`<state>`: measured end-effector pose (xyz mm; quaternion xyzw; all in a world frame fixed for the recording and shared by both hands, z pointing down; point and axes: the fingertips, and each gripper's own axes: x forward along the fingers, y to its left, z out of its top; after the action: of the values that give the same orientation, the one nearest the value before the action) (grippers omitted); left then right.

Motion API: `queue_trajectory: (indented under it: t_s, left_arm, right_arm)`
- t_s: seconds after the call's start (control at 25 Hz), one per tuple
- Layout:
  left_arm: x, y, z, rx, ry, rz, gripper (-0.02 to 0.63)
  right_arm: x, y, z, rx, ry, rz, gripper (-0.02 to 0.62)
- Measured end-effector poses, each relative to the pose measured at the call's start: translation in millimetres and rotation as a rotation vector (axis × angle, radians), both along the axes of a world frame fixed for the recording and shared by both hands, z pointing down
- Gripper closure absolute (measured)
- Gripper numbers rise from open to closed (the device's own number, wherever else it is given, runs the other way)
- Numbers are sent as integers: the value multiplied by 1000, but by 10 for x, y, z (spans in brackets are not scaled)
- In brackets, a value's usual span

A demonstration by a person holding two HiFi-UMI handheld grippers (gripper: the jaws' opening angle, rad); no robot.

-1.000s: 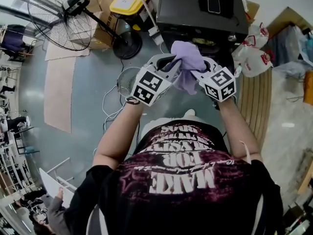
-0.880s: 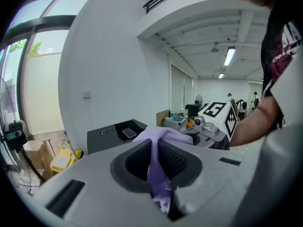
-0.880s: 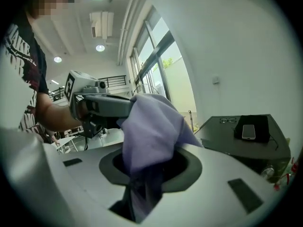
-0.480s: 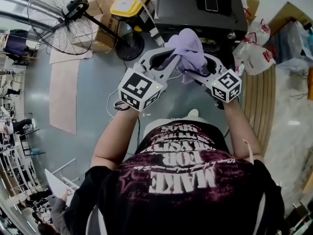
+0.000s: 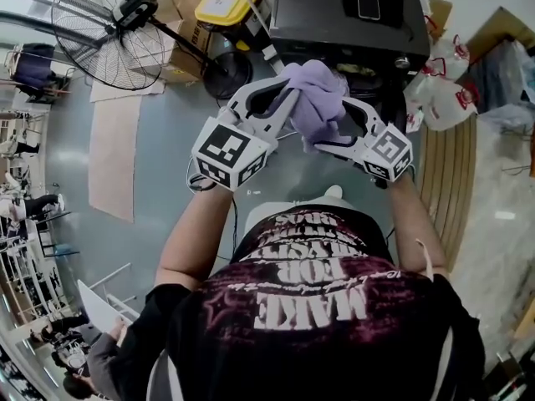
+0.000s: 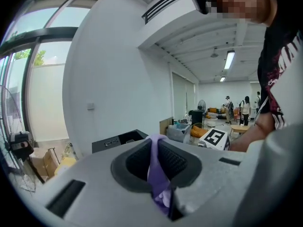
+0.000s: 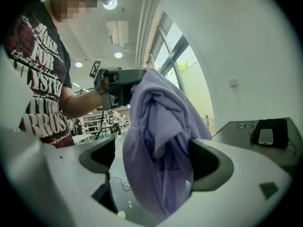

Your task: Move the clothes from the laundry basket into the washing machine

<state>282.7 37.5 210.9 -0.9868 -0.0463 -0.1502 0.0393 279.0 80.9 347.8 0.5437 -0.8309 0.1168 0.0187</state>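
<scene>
Lilac garment [image 5: 318,98] hangs bunched just in front of the washer [image 5: 334,32] — long axis approx. vertical, loose end down. Left hand-held gripper [image 5: 282,98] is clamped on a fold. Right hand-held gripper [image 5: 333,125] has just been opening, now wide, cloth draped betw. its jaws w/o grip — so I reckon the left alone carries it in.
</scene>
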Motion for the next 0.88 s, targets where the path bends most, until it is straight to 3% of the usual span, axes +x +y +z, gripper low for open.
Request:
queue_trajectory:
  t_s: [0.32,0.56,0.88]
  left_arm:
    - [-10,-79,16,-36,-5,-38,572]
    - [-46,-358,-65,-107,28,-121,572]
    - [-36,-95,-417,-73,79,-13,572]
  right_arm:
    - [209,60,-76,37,-13,52,95]
    - [282,219,-140,39,4,85,91]
    - [308,-74,206,-72,108,132,46]
